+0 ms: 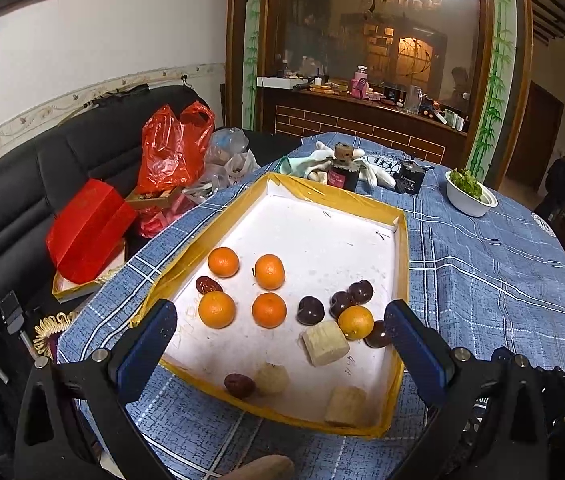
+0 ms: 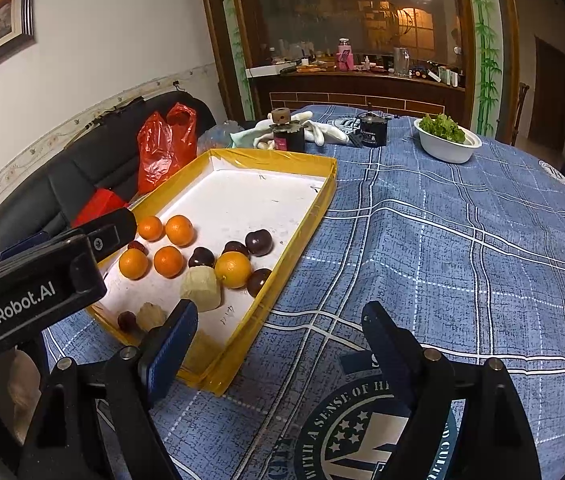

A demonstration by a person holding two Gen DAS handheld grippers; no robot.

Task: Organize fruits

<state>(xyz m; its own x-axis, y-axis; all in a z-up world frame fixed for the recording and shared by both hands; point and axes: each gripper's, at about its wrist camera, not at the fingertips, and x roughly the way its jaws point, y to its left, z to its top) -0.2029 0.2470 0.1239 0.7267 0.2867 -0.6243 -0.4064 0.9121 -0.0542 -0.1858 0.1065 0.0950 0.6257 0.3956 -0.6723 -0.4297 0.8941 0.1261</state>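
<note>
A yellow-rimmed white tray (image 1: 401, 264) holds the fruit. A square of oranges (image 1: 242, 285) lies at its left, with a fifth orange (image 1: 355, 322) at the right among dark plums (image 1: 340, 303). Pale sugarcane pieces (image 1: 325, 343) and red dates (image 1: 239, 385) lie near the front. My left gripper (image 1: 280, 330) is open and empty above the tray's near end. My right gripper (image 2: 278, 332) is open and empty over the tablecloth, right of the tray (image 2: 324, 196). The left gripper's body (image 2: 34, 296) shows in the right wrist view.
A blue plaid cloth (image 2: 462, 240) covers the round table. At the far side stand a white bowl of greens (image 2: 448, 140), two dark jars (image 2: 288, 132) and white gloves (image 2: 324, 132). A black sofa with red bags (image 1: 174, 148) is to the left.
</note>
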